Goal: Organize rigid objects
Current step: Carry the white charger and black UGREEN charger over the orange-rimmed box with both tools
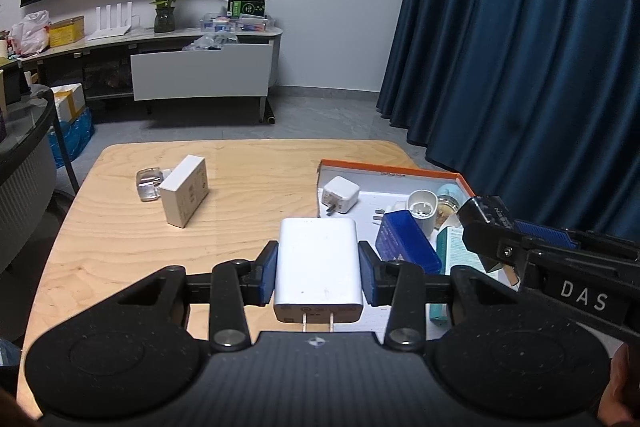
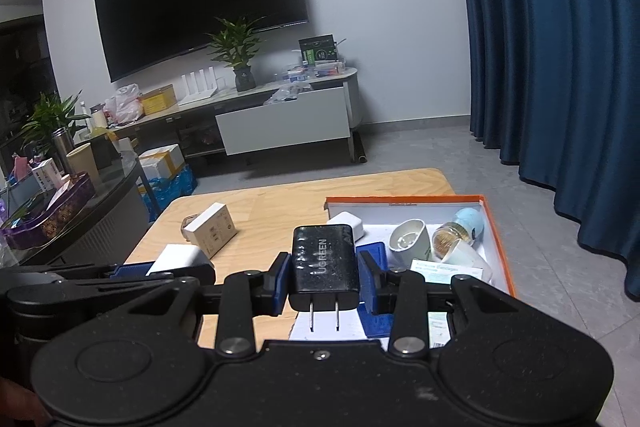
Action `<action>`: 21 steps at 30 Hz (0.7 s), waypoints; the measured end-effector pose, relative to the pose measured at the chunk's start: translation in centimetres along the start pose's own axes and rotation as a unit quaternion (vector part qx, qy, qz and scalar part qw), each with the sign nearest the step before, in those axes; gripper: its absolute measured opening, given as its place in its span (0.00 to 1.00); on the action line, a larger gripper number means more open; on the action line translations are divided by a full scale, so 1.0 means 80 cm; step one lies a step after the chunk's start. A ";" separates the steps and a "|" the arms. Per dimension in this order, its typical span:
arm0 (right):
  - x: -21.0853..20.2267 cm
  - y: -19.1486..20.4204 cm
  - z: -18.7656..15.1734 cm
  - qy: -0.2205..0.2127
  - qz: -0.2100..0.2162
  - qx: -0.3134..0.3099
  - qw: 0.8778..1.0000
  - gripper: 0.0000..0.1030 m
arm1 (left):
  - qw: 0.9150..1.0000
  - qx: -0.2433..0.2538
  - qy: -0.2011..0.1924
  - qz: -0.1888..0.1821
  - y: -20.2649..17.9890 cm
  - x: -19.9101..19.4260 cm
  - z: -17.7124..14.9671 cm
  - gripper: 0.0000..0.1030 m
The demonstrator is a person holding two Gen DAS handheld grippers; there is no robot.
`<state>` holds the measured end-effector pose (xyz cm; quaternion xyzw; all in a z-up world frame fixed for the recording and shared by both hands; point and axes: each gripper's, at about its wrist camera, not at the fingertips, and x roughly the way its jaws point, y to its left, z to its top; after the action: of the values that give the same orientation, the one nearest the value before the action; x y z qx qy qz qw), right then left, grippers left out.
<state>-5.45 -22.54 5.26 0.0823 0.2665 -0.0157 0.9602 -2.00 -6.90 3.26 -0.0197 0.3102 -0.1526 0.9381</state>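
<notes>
- While left gripper (image 1: 319, 269) is clamping white charger (image 1: 318, 267) and right gripper (image 2: 323, 277) is clamping black charger (image 2: 323, 265), both are nearing box (image 2: 498, 247).
- Advising: lowering into bare spots, prongs level, releasing singly.

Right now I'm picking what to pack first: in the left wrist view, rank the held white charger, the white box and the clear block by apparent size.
1. white charger, inflated by nearness
2. white box
3. clear block

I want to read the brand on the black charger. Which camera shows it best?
The right wrist view: the black charger sits centred in the right gripper, lettering facing the camera. The left wrist view shows only its end at the right edge, print too small to read.
</notes>
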 end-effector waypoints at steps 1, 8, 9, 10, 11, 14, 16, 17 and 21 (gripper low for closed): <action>0.000 0.000 0.001 0.000 -0.001 0.000 1.000 0.43 | 1.000 0.001 0.001 -0.001 -0.001 0.000 0.000 0.40; -0.003 -0.012 0.006 -0.006 -0.012 0.005 1.000 0.43 | 1.000 0.009 0.003 -0.013 -0.009 0.007 0.005 0.40; -0.003 -0.014 0.006 -0.006 -0.014 0.005 1.000 0.43 | 1.000 0.009 0.003 -0.015 -0.011 0.008 0.005 0.40; -0.003 -0.015 0.006 -0.006 -0.016 0.005 1.000 0.43 | 1.000 0.010 0.002 -0.017 -0.013 0.009 0.005 0.40; -0.003 -0.017 0.006 -0.006 -0.018 0.006 1.000 0.43 | 1.000 0.011 0.003 -0.019 -0.015 0.010 0.005 0.40; -0.004 -0.025 0.004 -0.006 -0.025 0.010 1.000 0.43 | 1.000 0.015 0.006 -0.024 -0.020 0.015 0.004 0.40; -0.005 -0.031 0.004 -0.006 -0.031 0.014 0.999 0.43 | 0.999 0.016 0.008 -0.027 -0.024 0.017 0.004 0.40; -0.005 -0.034 0.003 -0.007 -0.033 0.016 0.999 0.43 | 0.999 0.017 0.009 -0.029 -0.026 0.019 0.004 0.40; -0.005 -0.043 0.004 -0.008 -0.039 0.023 0.999 0.43 | 0.999 0.019 0.010 -0.033 -0.032 0.024 0.007 0.40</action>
<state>-5.90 -25.96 5.19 0.0936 0.2614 -0.0598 0.9588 -0.88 -9.95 2.92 -0.0103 0.3162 -0.1895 0.9295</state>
